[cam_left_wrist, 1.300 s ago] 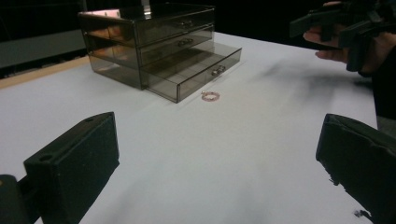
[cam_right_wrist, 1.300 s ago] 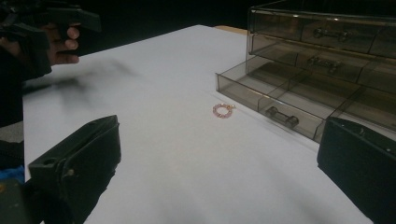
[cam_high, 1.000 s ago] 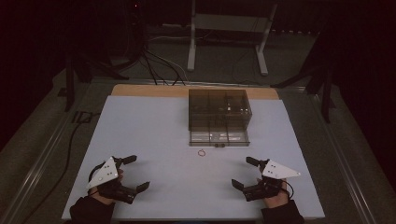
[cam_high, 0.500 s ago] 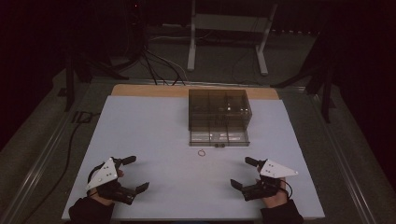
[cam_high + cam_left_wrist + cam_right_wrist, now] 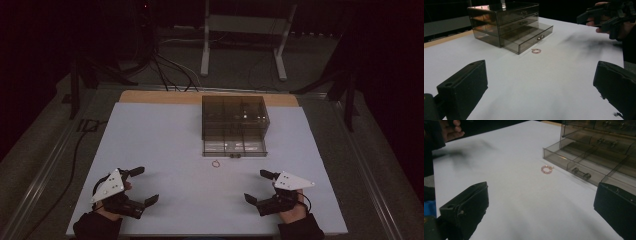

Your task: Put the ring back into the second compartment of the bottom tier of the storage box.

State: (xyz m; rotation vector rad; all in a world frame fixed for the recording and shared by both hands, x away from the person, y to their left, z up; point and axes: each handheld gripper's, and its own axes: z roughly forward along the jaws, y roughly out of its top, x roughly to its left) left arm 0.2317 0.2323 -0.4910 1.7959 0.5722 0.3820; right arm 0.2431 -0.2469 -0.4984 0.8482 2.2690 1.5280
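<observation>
From the high view, the bench (image 5: 165, 145) is a white sheet under dim light. The left claw (image 5: 141, 186) sits at the near left corner, its jaws spread and holding nothing. The right claw (image 5: 260, 186) sits at the near right, spread the same way and likewise empty. Between them and farther off lies a small ring (image 5: 216, 163), flat on the bench, well apart from both claws. Just beyond the ring stands a smoky clear drawer box (image 5: 234, 116), near the far edge. Its bottom drawer (image 5: 234, 147) is pulled out toward the near side — the ring lies just in front of that drawer, not touching it.

In the left gripper view, the two black jaws stand wide apart at the bottom corners with bare bench between them. The ring (image 5: 536, 51) lies ahead, just beside the front of the open drawer (image 5: 530, 37). The box (image 5: 504, 17) rises behind it. The right claw (image 5: 596, 21) shows at the upper right, held in a hand.

In the right gripper view, the jaws again stand wide apart over bare bench. The ring (image 5: 546, 169) lies ahead — pinkish, flat, just left of the drawer (image 5: 584, 162) front, with a dark handle on that front nearby. A hand (image 5: 451, 130) shows at the upper left.
</observation>
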